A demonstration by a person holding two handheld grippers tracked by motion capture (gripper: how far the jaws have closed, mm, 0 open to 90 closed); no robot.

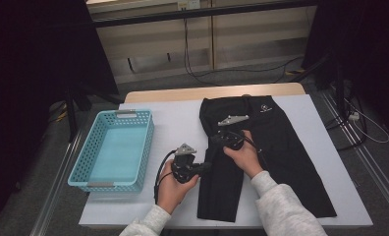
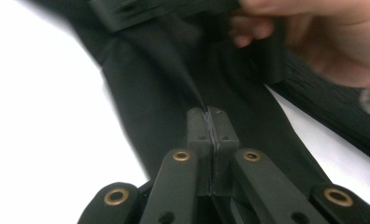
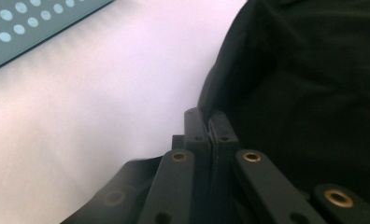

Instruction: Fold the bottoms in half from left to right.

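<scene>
**My rig: black tools, grey sleeves**

I see two light grey knit sleeves (image 1: 281, 206) at six o'clock. Each hand carries a black gripper: left gripper (image 2: 210, 122), right gripper (image 3: 207, 122). Both wear a grey three-cornered plate (image 1: 233, 119), brass-ringed rivets (image 2: 181, 156) along the linkages, and a black cable (image 1: 159, 173) trailing.
</scene>
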